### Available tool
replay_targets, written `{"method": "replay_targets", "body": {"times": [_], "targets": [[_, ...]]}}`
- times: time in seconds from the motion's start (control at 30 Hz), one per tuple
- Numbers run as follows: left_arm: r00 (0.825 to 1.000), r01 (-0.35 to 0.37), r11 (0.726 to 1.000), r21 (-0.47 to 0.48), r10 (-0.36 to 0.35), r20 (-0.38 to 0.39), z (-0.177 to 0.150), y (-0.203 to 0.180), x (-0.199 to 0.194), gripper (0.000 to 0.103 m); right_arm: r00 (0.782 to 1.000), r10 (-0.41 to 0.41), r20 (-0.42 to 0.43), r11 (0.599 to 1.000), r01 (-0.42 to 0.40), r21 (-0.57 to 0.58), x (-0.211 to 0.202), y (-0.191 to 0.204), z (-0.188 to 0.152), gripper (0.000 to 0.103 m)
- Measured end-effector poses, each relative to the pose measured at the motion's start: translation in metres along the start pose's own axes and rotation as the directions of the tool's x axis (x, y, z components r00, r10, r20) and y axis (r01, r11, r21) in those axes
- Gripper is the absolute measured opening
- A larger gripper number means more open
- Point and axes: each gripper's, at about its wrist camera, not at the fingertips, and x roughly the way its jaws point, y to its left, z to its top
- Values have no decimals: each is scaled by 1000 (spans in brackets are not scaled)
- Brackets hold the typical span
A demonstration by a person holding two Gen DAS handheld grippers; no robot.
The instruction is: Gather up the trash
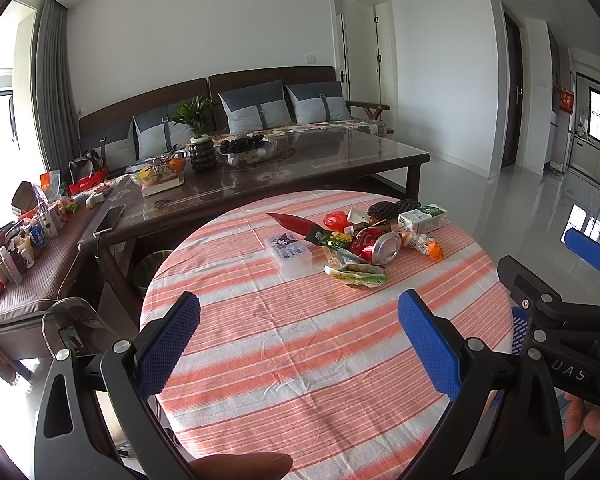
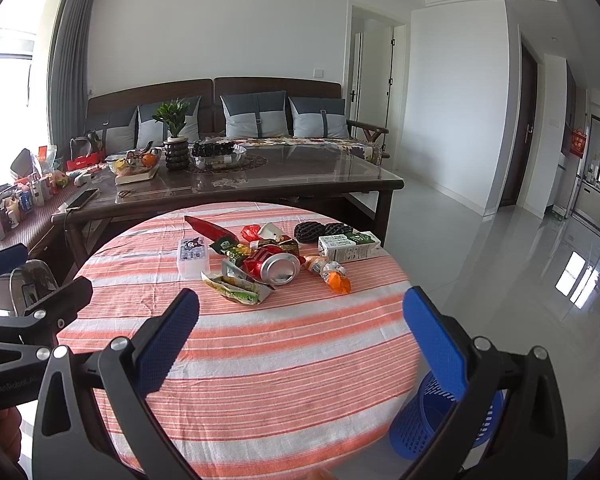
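A pile of trash lies on the far half of a round table with a striped orange cloth (image 1: 300, 344) (image 2: 260, 360): a crushed red can (image 1: 380, 245) (image 2: 274, 266), a milk carton (image 1: 422, 218) (image 2: 348, 246), a green wrapper (image 1: 356, 274) (image 2: 236, 288), a red wrapper (image 1: 294, 222) (image 2: 210, 228), an orange sachet (image 1: 432, 248) (image 2: 334, 278) and black foam netting (image 1: 396, 208) (image 2: 320, 230). My left gripper (image 1: 298, 340) is open and empty above the near cloth. My right gripper (image 2: 300, 340) is open and empty, also short of the pile. A blue mesh bin (image 2: 440, 420) stands on the floor at the table's right.
A small white printed box (image 1: 290, 252) (image 2: 192, 256) lies left of the pile. Behind stands a dark glass-topped coffee table (image 1: 300, 168) with a plant, bowls and a phone, then a sofa. A clear chair (image 1: 76, 332) is at the left. Glossy floor is at the right.
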Motion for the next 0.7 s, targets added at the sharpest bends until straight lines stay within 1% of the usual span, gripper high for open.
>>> {"method": "replay_targets", "body": {"times": [0.7], "targets": [[1000, 0, 1000, 3, 0, 0, 3, -4, -3, 98, 1000, 1, 1, 1000, -1, 1, -1, -1, 1, 99]]}}
